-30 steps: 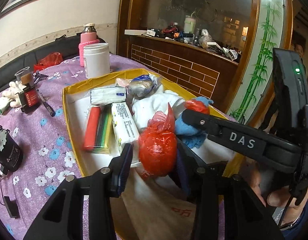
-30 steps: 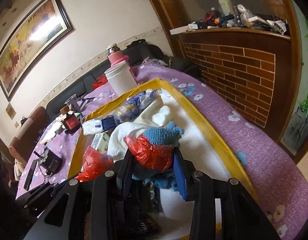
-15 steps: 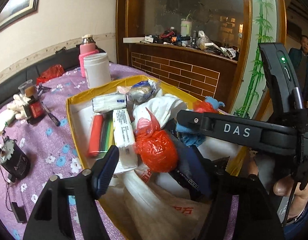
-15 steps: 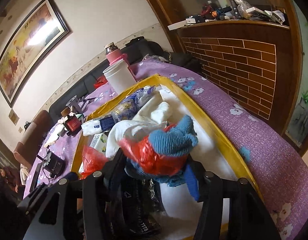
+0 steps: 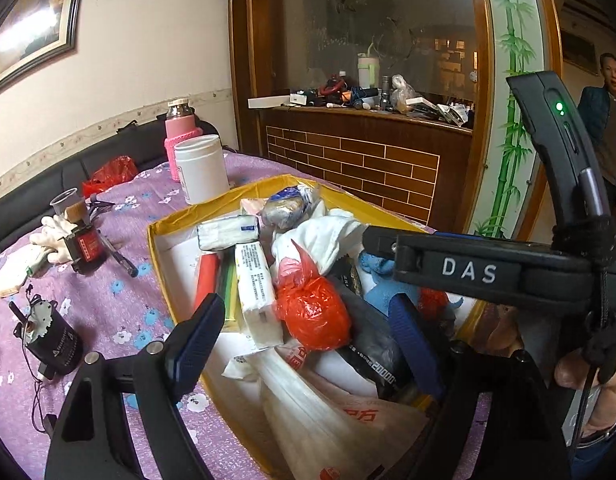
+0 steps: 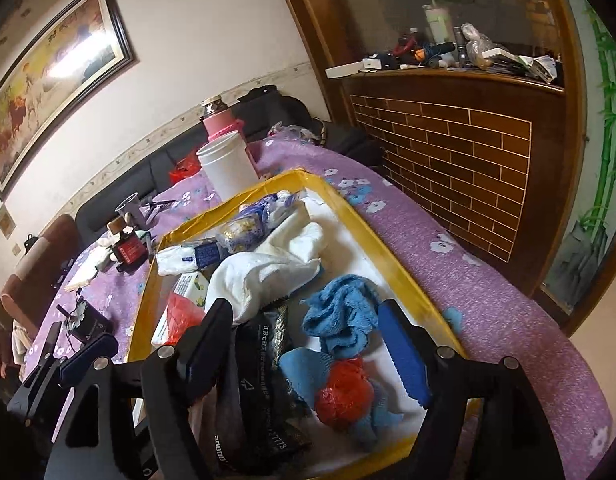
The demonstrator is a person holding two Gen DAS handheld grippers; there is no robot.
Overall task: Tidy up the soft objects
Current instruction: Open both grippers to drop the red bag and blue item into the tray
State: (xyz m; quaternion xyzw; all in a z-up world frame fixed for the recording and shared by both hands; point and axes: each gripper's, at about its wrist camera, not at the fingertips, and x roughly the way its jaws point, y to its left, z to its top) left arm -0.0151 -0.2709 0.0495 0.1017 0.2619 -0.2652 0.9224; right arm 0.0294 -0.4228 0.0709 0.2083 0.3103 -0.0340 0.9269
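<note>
Both grippers are hovering over the yellow-rimmed box (image 5: 164,220), and their jaws have just been opening. The left gripper (image 5: 304,332) is standing wide, the red plastic-bag bundle (image 5: 314,312) lying between its pads untouched, at about 12 o'clock from them. The right gripper (image 6: 308,340) is also gaping, with the blue knitted cloth (image 6: 340,316) and a second red bundle (image 6: 344,396) lying loose between its pads, at 6 o'clock in the box. Both items are likely handling light, squashy and crinkly; the film looks slippery, so pinching across the fattest middle should hold best
</note>
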